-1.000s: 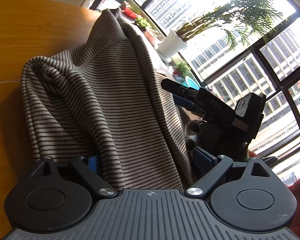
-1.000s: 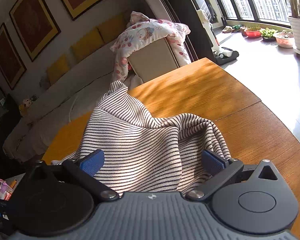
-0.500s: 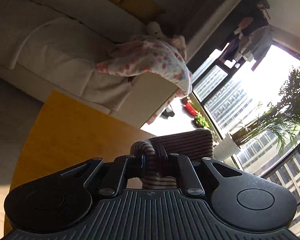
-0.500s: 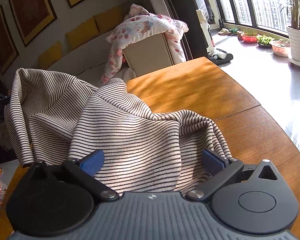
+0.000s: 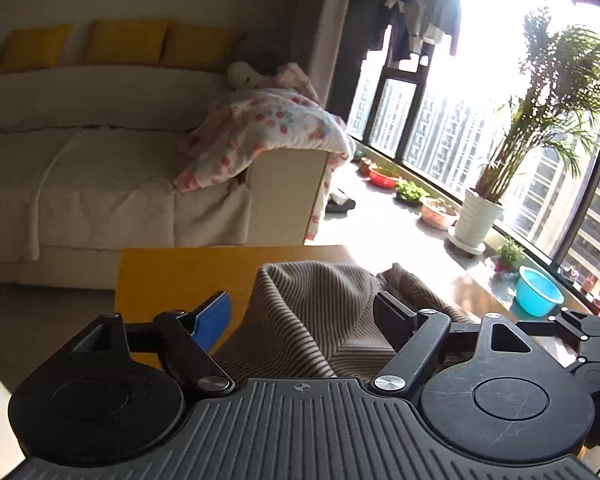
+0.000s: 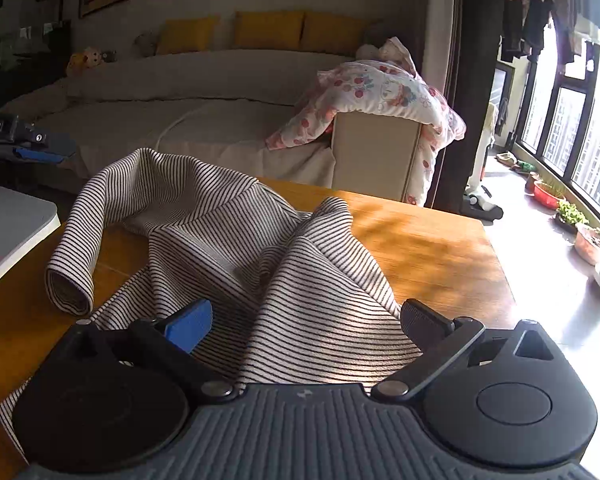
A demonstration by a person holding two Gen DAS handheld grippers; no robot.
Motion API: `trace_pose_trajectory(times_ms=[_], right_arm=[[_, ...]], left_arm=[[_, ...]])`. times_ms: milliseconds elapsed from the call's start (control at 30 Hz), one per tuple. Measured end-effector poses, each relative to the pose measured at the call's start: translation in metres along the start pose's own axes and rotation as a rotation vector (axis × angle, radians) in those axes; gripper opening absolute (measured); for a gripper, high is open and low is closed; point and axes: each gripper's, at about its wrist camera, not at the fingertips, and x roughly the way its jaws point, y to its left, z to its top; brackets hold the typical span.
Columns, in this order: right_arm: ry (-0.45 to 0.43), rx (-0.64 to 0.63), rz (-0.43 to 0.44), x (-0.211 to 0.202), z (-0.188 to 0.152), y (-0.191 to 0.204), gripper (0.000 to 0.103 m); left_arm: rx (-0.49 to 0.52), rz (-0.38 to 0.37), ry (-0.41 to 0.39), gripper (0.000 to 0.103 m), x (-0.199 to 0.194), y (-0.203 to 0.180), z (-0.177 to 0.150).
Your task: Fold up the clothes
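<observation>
Striped shirt (image 6: 260, 264) lies rumpled on the table (image 6: 428, 248), so my left gripper (image 5: 302, 312) and right gripper (image 6: 306, 322) hover wide above it, apparently holding nothing, ready to grab.

Black ribbed plastic bodies, round discs either side, silver screws at the linkage arms; left tool (image 5: 302, 312) and right tool (image 6: 306, 320) each with one blue pad, one black.

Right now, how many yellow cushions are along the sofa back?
3: left cushion, middle cushion, right cushion, side by side on the sofa. More may be hidden.
</observation>
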Motion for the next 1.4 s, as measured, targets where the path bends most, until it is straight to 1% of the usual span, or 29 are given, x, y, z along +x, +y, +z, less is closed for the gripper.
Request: trace_pose_trajectory(times_ms=[67,133,200,233,367,400,433,467,500,533,567,600,667,700,733,767,800,867,933,967,1000,1033,1067,1100,1133,1200,1267,1333,1400], right_arm=[[0.044,-0.111,-0.013,0.019,-0.002,0.02,0.084],[0.078,-0.208,-0.06,0.028,-0.006,0.02,0.063],[0.104,-0.289,-0.115,0.032,-0.011,0.01,0.056],[0.115,-0.324,-0.143,0.033,-0.013,0.003,0.054],[0.087,-0.343,-0.255,0.025,-0.005,-0.035,0.046],[0.076,-0.334,-0.282,0.026,-0.002,-0.043,0.041],[0.066,-0.32,-0.29,0.028,0.002,-0.049,0.032],[0.057,-0.307,-0.297,0.031,0.005,-0.055,0.027],[0.046,-0.298,-0.303,0.034,0.009,-0.061,0.015],[0.034,-0.306,-0.303,0.038,0.014,-0.064,0.008],[0.021,-0.315,-0.303,0.043,0.019,-0.067,0.007],[0.009,-0.323,-0.304,0.048,0.025,-0.07,0.006],[-0.016,-0.34,-0.304,0.058,0.035,-0.076,0.005],[-0.029,-0.348,-0.304,0.062,0.04,-0.08,0.005],[-0.036,-0.353,-0.311,0.069,0.045,-0.084,0.005],[-0.017,-0.338,-0.358,0.084,0.046,-0.098,0.005],[0.004,-0.314,-0.394,0.098,0.047,-0.111,0.005],[0.061,-0.188,-0.357,0.117,0.043,-0.139,0.006],[0.11,-0.065,-0.32,0.134,0.039,-0.166,0.008],[0.089,-0.025,-0.306,0.127,0.038,-0.171,0.011],[0.067,0.012,-0.296,0.12,0.036,-0.176,0.02],[0.044,0.033,-0.302,0.111,0.036,-0.179,0.036],[0.017,0.048,-0.312,0.1,0.035,-0.18,0.044],[-0.019,0.06,-0.317,0.084,0.033,-0.179,0.053],[-0.05,0.055,-0.305,0.067,0.03,-0.175,0.055],[-0.09,0.031,-0.269,0.037,0.026,-0.165,0.055],[-0.094,-0.003,-0.21,0.012,0.019,-0.148,0.055],[-0.066,-0.046,-0.091,-0.002,0.01,-0.115,0.055],[-0.038,-0.088,0.027,-0.016,0.0,-0.083,0.055]], left_arm=[[0.121,-0.029,0.019,0.087,0.027,-0.027,0.011],[0.226,-0.044,0.063,0.088,0.059,-0.045,0.017],[0.306,-0.056,0.114,0.088,0.09,-0.058,0.018],[0.323,-0.065,0.144,0.088,0.103,-0.06,0.017],[0.334,-0.071,0.253,0.088,0.156,-0.057,0.006],[0.339,-0.062,0.268,0.087,0.164,-0.056,0.002],[0.344,-0.052,0.284,0.086,0.171,-0.055,-0.001],[0.347,-0.042,0.295,0.08,0.175,-0.054,-0.004],[0.357,-0.036,0.304,0.061,0.177,-0.054,-0.007],[0.385,-0.018,0.313,0.048,0.178,-0.055,-0.011],[0.42,0.023,0.311,0.024,0.179,-0.057,-0.014],[0.452,0.072,0.297,0.017,0.178,-0.057,-0.015],[0.481,0.184,0.282,0.014,0.181,-0.05,-0.016],[0.482,0.255,0.281,0.007,0.184,-0.042,-0.016],[0.475,0.345,0.287,0.005,0.19,-0.031,-0.013],[0.461,0.406,0.298,0.005,0.195,-0.02,-0.012],[0.432,0.429,0.31,0.005,0.197,-0.01,-0.011],[0.349,0.41,0.311,0.007,0.192,0.005,-0.006],[0.282,0.351,0.275,0.012,0.174,0.003,-0.001],[0.249,0.322,0.257,0.022,0.166,0.002,0.001],[0.216,0.293,0.238,0.038,0.157,0.001,0.004],[0.183,0.263,0.22,0.045,0.148,0.0,0.006],[0.15,0.234,0.202,0.054,0.14,-0.001,0.008],[0.116,0.204,0.184,0.057,0.131,-0.002,0.01],[0.09,0.171,0.169,0.059,0.123,-0.005,0.011],[0.076,0.086,0.165,0.068,0.111,-0.018,0.006],[0.083,0.031,0.185,0.071,0.102,-0.031,-0.004],[0.063,-0.008,0.208,0.076,0.098,-0.041,-0.012],[0.013,-0.038,0.23,0.08,0.093,-0.045,-0.022]])
